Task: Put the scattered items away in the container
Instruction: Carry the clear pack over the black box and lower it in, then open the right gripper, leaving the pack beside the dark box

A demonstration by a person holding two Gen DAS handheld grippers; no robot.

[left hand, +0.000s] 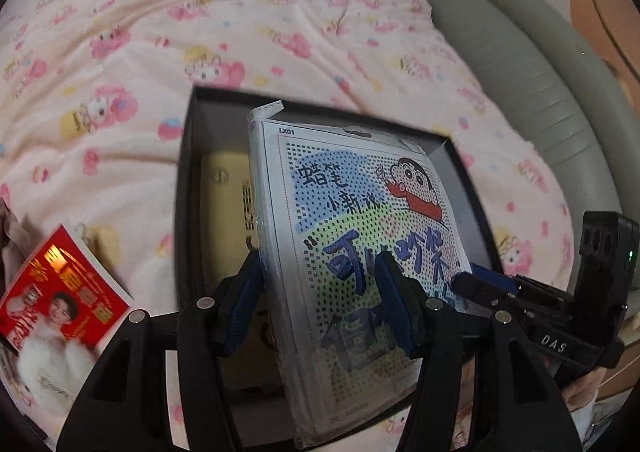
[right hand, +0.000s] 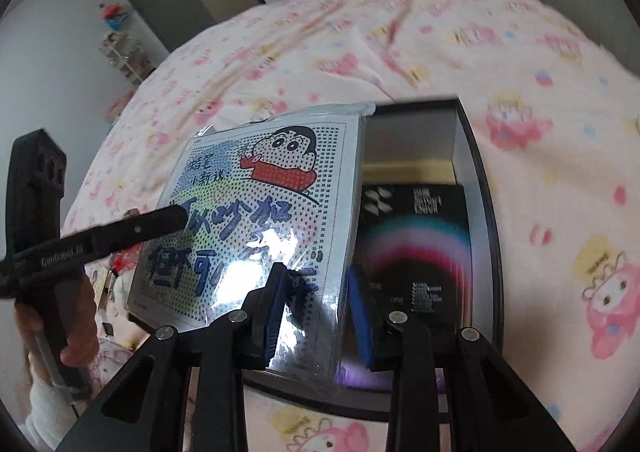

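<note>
1. The left gripper (left hand: 320, 292) has its blue-padded jaws clamped across the near left edge of the cartoon packet (left hand: 360, 232), one pad on the printed face and the other behind the left side
2. The right gripper (right hand: 320, 316) is closed on the same packet (right hand: 260, 220) at its near right edge, one blue pad on the glossy face and the other on the back side
3. In the left wrist view the right gripper's finger (left hand: 480, 284) reaches in from the right onto the packet's lower right part; in the right wrist view the left gripper's dark finger (right hand: 132, 232) lies across the packet's left side
4. The packet is flat, wrapped in clear film, printed with a dotted cartoon boy in a red scarf and blue characters; it is held tilted over the open black box (left hand: 188, 172), partly inside its outline
5. Inside the box (right hand: 484, 212) lie a pale yellow item (left hand: 228, 180) at the left and a black box with a rainbow arc (right hand: 416, 244) at the right
6. The box rests on a pink cartoon-print blanket (left hand: 160, 52)
7. A red printed booklet (left hand: 60, 292) with a portrait lies on the blanket, left of the box and apart from it
8. A grey-green padded bed edge (left hand: 520, 64) curves along the blanket's right side
</note>
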